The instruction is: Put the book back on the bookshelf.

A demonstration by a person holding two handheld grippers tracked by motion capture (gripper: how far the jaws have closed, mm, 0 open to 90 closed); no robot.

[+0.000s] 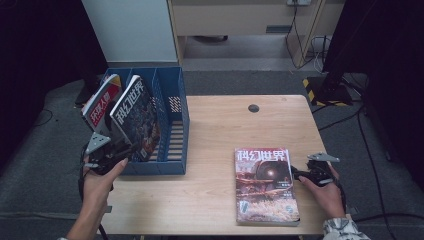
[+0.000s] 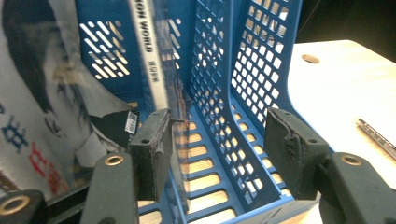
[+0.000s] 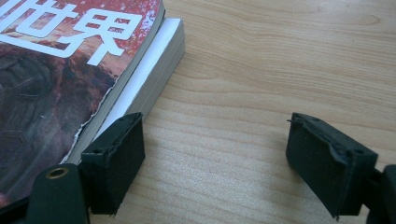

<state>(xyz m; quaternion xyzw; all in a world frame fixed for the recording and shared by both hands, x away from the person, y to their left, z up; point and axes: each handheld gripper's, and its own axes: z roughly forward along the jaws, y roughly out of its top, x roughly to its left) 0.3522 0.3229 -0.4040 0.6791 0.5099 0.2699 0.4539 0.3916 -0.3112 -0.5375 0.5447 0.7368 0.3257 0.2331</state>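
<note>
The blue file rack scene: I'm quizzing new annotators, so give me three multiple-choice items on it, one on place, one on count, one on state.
1. Where does the flat magazine lie?
A. in the rack
B. on the table, near the right claw
C. on the floor

2. How many magazines stand in the rack?
A. none
B. two
C. four

3. How is the right claw?
A. open, nothing between its jaws
B. shut on the magazine
C. shut on the rack

Key: 1 B, it lies on the table beside that claw. 2 B, one red-and-white, one dark. 3 A, bare wood shows between the jaws.
</note>
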